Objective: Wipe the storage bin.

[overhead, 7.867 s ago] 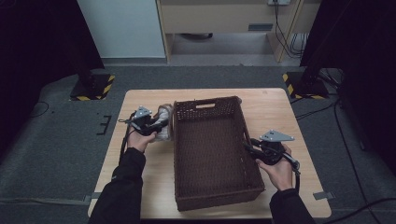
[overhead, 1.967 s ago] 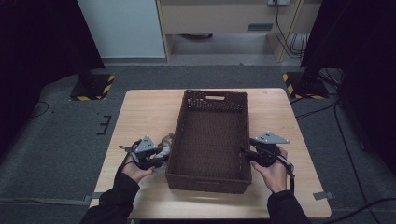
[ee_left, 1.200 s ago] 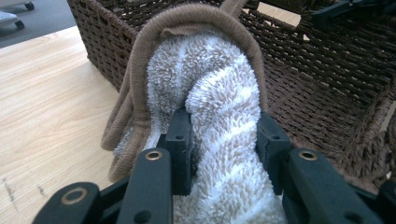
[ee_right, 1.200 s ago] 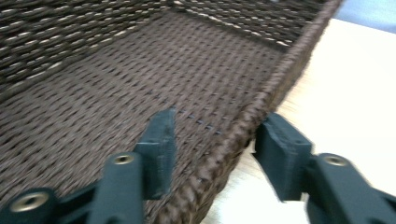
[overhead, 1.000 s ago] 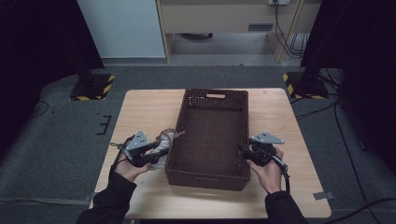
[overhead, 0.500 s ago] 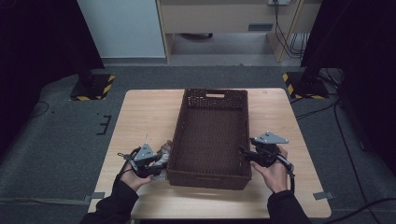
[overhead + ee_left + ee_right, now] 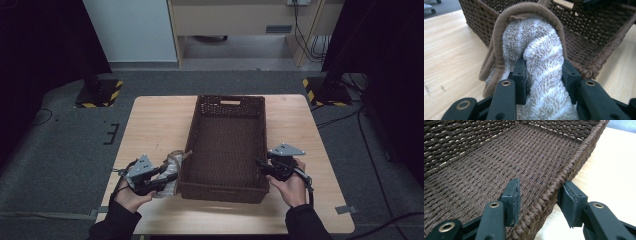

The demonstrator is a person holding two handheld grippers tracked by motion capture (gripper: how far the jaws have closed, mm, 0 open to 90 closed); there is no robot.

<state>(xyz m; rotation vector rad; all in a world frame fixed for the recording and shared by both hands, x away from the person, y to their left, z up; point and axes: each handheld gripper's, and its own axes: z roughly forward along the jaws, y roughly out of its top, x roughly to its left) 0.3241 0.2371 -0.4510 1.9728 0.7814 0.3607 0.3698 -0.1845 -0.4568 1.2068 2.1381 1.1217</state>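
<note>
Squeezing a fluffy white towel with a brown edge [image 7: 541, 62], the left claw [image 7: 159, 181] sits just left of the long brown woven basket [image 7: 227, 187]. Across the basket, the right claw [image 7: 539, 197] straddles the right rim, having just been closing, pads not pressing.

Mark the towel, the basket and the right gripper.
towel [image 7: 541, 60]: left gripper view, its fluffy fold between the jaws.
basket [image 7: 227, 192]: high view, its near wall.
right gripper [image 7: 540, 195]: right gripper view, midway between the fingertips, which straddle the basket's rim.
</note>
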